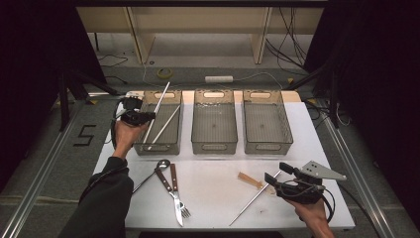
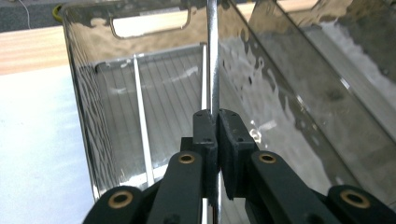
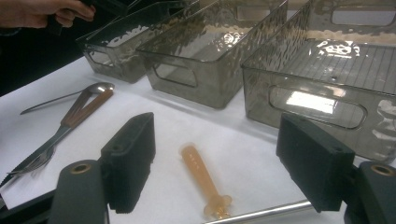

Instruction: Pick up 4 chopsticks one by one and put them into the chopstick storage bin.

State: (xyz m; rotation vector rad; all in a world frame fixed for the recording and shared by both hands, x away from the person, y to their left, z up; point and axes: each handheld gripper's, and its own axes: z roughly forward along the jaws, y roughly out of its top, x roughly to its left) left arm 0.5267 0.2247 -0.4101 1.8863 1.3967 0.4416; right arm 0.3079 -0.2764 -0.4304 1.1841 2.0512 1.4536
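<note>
My left gripper (image 1: 147, 117) (image 2: 217, 122) is shut on a thin metal rod (image 1: 161, 98) (image 2: 213, 51), which slants over the left clear bin (image 1: 157, 148) (image 2: 88, 116). A second metal rod (image 1: 167, 124) (image 2: 142, 126) lies inside that bin. My right gripper (image 1: 276, 172) (image 3: 222, 161) is open low over the table's front right, holding nothing. Between its jaws, on the white table, lies an amber plastic stick (image 1: 249, 179) (image 3: 201, 175). A third metal rod (image 1: 247, 203) (image 3: 261, 213) lies just beside the stick.
A middle bin (image 1: 214, 145) (image 3: 187, 77) and a right bin (image 1: 267, 146) (image 3: 317, 100) stand in the row, both holding nothing. A spoon (image 1: 161, 163) (image 3: 95, 87), a wooden-handled knife (image 1: 165, 179) and a fork (image 1: 177, 191) lie at the front left.
</note>
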